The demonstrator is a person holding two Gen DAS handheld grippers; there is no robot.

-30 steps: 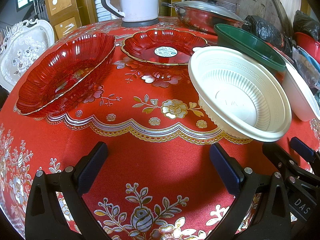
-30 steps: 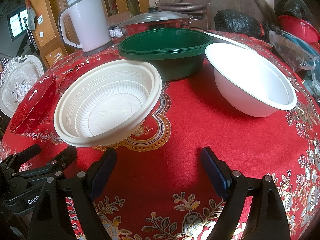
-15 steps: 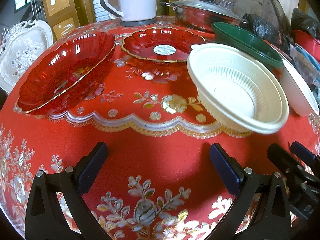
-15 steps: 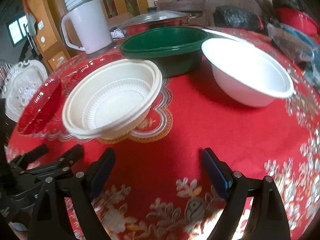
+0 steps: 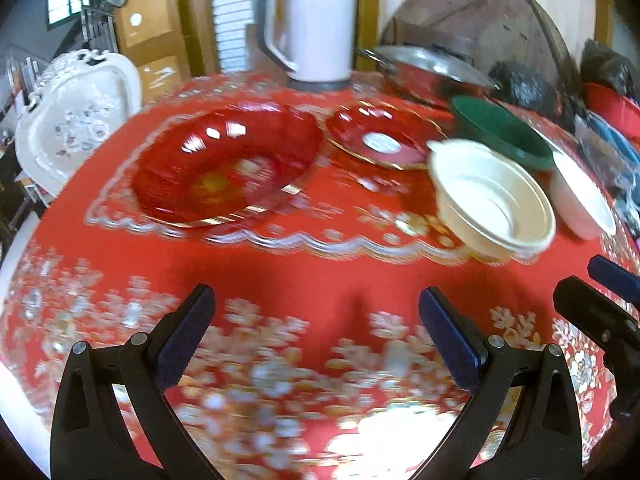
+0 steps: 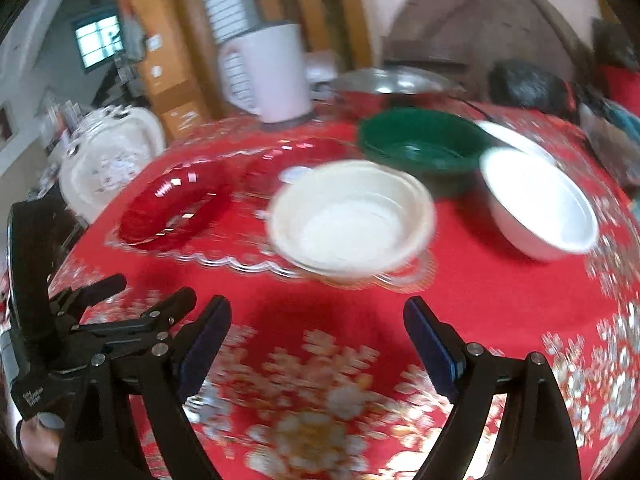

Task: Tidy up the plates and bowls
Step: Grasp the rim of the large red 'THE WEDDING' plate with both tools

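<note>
- The left gripper (image 5: 316,332) hung over the near edge of a round table (image 5: 320,276) draped in a red floral cloth, its jaws spread wide and holding nothing.
- The right gripper (image 6: 316,334) hovered just beside it, jaws likewise wide apart and empty; both views were blurred.
- A cream bowl (image 6: 352,220) sat on the cloth nearest the grippers, ahead of the right one; whether it lay flat or tipped could not be told.
- A large red dish (image 5: 228,164) lay to the left of the cream bowl, ahead of the left gripper.
- A smaller red plate (image 5: 380,140) with a white sticker in its middle lay behind, between the dish and the cream bowl.
- A green bowl (image 6: 420,148) stood behind the cream bowl, with a white bowl (image 6: 540,204) close beside it on the right.
- A white kettle (image 5: 312,28) and a lidded steel pan (image 5: 428,68) stood at the far side of the table.
- An ornate white tray (image 5: 76,112) stood off the table's left edge.
</note>
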